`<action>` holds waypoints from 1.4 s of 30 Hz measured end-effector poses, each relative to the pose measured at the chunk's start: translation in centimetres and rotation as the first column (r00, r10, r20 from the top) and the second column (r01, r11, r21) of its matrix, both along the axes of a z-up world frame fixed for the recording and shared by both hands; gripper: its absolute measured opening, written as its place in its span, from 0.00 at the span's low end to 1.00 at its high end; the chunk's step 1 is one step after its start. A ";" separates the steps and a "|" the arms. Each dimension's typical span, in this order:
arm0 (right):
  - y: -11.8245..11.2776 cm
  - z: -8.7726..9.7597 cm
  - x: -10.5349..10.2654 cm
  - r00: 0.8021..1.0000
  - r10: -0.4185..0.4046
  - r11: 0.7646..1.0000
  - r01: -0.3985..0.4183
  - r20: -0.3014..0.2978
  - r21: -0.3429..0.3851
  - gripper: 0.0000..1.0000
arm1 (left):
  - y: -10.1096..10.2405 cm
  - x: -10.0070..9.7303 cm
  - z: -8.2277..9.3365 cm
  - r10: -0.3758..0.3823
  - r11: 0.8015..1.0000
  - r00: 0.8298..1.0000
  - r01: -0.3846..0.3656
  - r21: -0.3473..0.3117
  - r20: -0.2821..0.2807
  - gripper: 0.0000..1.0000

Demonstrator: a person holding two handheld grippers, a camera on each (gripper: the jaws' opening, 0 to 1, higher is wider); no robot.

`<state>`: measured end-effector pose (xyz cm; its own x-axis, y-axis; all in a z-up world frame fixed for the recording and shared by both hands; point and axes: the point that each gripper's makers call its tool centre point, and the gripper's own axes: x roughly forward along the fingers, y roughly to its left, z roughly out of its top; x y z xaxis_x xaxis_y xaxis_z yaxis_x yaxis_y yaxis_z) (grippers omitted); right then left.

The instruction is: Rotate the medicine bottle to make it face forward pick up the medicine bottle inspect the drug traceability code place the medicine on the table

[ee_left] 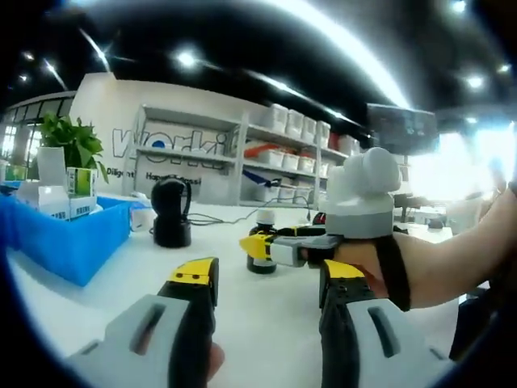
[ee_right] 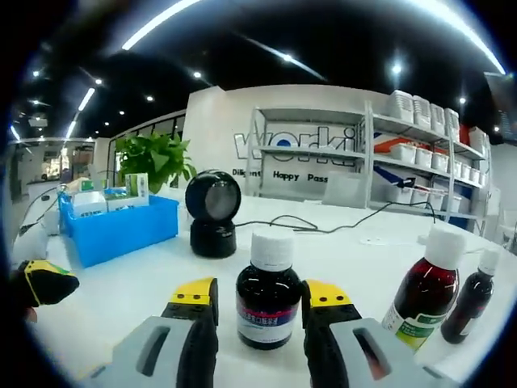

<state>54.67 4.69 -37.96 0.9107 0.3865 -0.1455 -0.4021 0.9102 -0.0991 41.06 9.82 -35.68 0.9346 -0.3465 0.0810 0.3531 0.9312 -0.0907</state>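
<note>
In the right gripper view, the left gripper (ee_right: 44, 284) peeks in at the far left edge, just above the white table (ee_right: 137, 283). Behind it a blue bin (ee_right: 121, 230) holds small boxes, with a green plant (ee_right: 157, 158) beyond, and a black round scanner (ee_right: 212, 214) stands on the table nearer the middle. The medicine bottle (ee_right: 268, 291), dark with a white cap, stands upright on the table between the right gripper (ee_right: 262, 311) fingers, which are spread on either side of it, close but not visibly clamping it. 2 more dark bottles (ee_right: 424, 291) stand at the right. In the left gripper view, its own fingers (ee_left: 194, 287) stand spread apart over bare table.
</note>
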 end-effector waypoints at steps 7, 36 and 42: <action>-0.6 -0.6 0.3 1.000 -0.017 1.000 0.017 -0.019 -0.020 0.29 | -0.1 0.1 -0.1 -0.001 1.000 1.000 0.001 0.001 -0.002 0.41; -0.8 11.7 -2.7 0.905 0.419 0.895 -0.426 0.077 0.135 0.26 | -0.7 0.2 -0.5 -0.013 0.999 1.000 0.013 0.042 -0.010 0.38; -1.4 15.4 -2.1 0.868 0.486 0.865 -0.494 0.101 0.091 0.26 | -0.8 0.1 -0.5 -0.011 0.998 1.000 0.011 0.067 -0.001 0.38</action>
<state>52.59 3.26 -22.58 0.6061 0.7952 -0.0171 -0.7946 0.6045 -0.0559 41.18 9.07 -36.14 0.9307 -0.3613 0.0564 0.3632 0.9313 -0.0282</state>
